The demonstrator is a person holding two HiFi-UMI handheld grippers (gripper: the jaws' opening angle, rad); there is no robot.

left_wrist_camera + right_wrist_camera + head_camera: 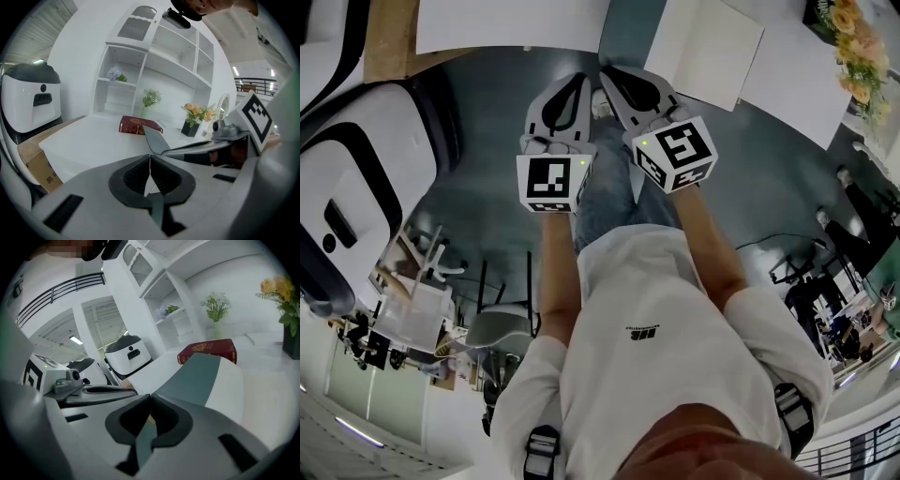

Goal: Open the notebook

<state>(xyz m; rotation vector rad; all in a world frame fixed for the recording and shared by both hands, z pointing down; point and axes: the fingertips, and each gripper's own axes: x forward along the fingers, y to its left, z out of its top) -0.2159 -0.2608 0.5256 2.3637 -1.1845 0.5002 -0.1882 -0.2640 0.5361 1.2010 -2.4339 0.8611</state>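
The notebook (139,125) is a dark red, closed book lying flat on the white table (89,140), in front of the shelf unit. It also shows in the right gripper view as the notebook (208,351), far ahead of the jaws. It is not in the head view. My left gripper (570,86) and right gripper (617,82) hang side by side in front of the person, short of the table edge. Both are shut with nothing between the jaws. The left gripper's (150,158) tips meet, and so do the right gripper's (150,400) tips.
A white rounded machine (32,99) stands left of the table, with a cardboard box (37,164) beside it. On the table are a black pot of orange flowers (193,123) and a vase of green stems (149,101). A white shelf unit (154,56) rises behind.
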